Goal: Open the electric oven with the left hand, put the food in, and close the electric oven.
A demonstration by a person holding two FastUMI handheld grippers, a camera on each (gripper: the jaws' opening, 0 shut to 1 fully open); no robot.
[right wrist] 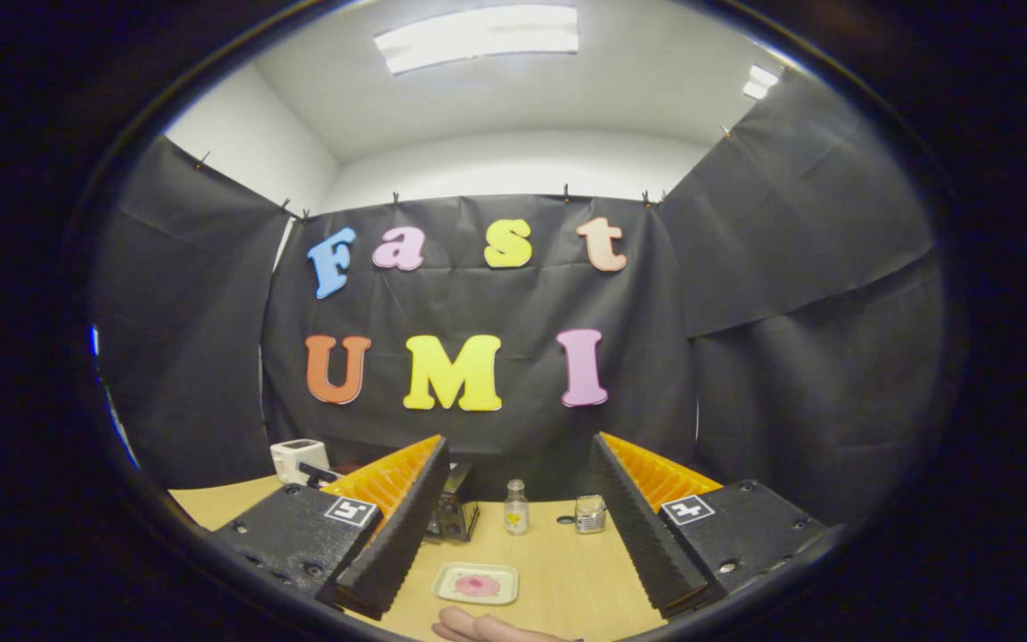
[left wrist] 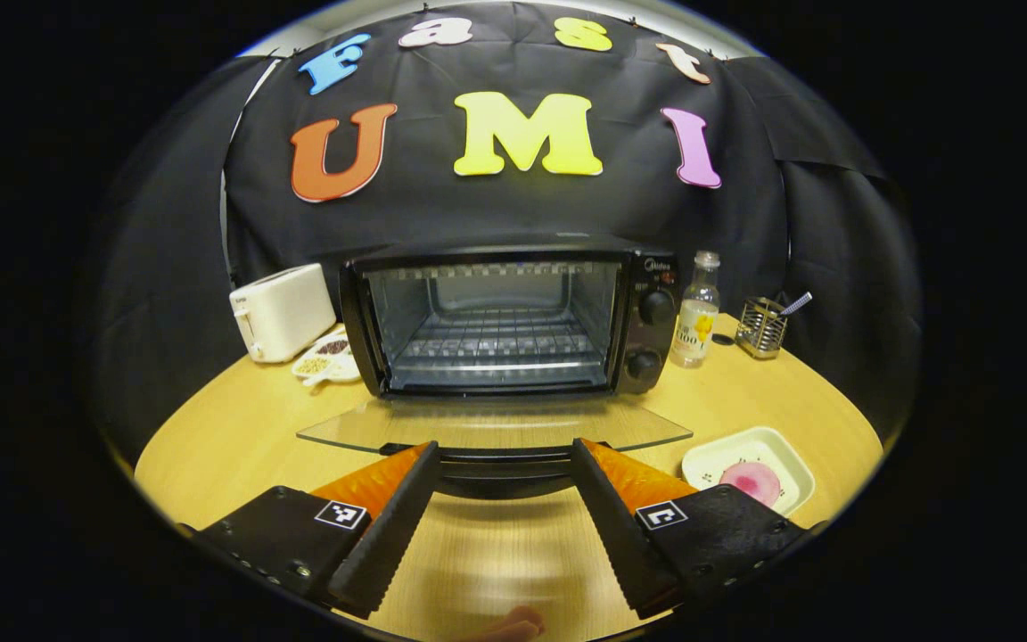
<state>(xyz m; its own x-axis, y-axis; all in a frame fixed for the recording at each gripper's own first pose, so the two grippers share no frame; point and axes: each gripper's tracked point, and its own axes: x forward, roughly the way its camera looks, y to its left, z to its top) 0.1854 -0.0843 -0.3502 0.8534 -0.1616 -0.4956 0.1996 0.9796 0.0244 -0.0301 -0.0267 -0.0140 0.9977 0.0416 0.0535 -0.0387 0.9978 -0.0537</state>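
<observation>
In the left gripper view the left gripper (left wrist: 505, 477) sits low over the wooden worktop (left wrist: 228, 428), its fingers (left wrist: 389, 526) spread wide and holding nothing; the dark handle (left wrist: 500, 464) of the oven door lies between the fingertips, and whether they touch it cannot be told. A fingertip of a person's hand (left wrist: 513, 629) shows at 6 o'clock. The glass door (left wrist: 496, 423) is folded down flat just beyond the fingers, and behind it at 12 o'clock the electric oven (left wrist: 513, 321) stands open with a bare wire rack (left wrist: 496, 339) inside. At 4 o'clock a white square dish (left wrist: 750, 468) carries a round pink piece of food (left wrist: 752, 481). Beside the oven at 9 o'clock a small divided dish (left wrist: 326, 357) holds beans or grains, with a white toaster (left wrist: 282, 312) behind it. At 3 o'clock stand a clear bottle (left wrist: 696, 312) and a wire mesh holder (left wrist: 761, 325) with a utensil in it.

In the right gripper view the right gripper (right wrist: 521, 481) is raised and level, its fingers (right wrist: 398, 535) also wide apart and empty, with a hand (right wrist: 478, 629) at 6 o'clock. Between them lie the white dish (right wrist: 476, 584) with the pink food (right wrist: 478, 586), then the bottle (right wrist: 515, 508) and mesh holder (right wrist: 590, 514)
</observation>
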